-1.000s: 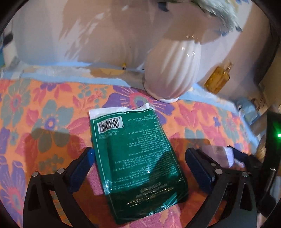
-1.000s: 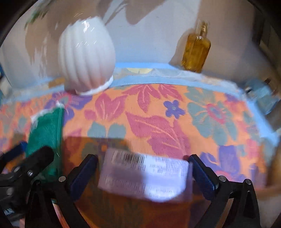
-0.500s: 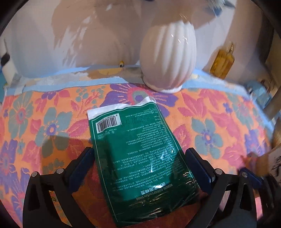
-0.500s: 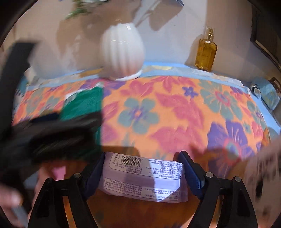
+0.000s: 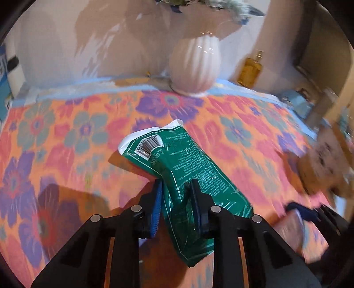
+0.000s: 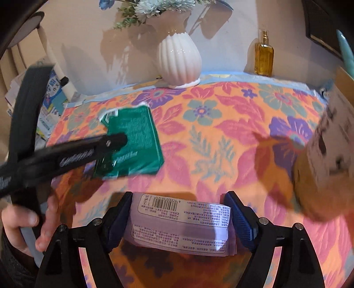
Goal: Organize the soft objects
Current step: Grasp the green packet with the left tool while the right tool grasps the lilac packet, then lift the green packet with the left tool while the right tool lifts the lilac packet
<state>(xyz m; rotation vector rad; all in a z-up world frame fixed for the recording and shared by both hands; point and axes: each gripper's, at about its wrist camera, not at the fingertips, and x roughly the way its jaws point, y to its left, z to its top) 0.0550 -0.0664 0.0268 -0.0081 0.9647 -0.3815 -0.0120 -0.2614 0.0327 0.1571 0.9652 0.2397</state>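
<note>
L gripper (image 5: 174, 206) jaws closing, crumpling green pouch (image 5: 188, 168) mid-counter; soft, slippery, take it at the middle. R gripper (image 6: 179, 221) clamps white wipes pack (image 6: 180, 223) by its sides.

Blurred beyond telling: brown box (image 6: 325, 164) at right edge. Hidden behind left gripper (image 6: 110, 144): near corner of green packet (image 6: 135, 141). Cut off above: flowers (image 6: 152, 6).
</note>
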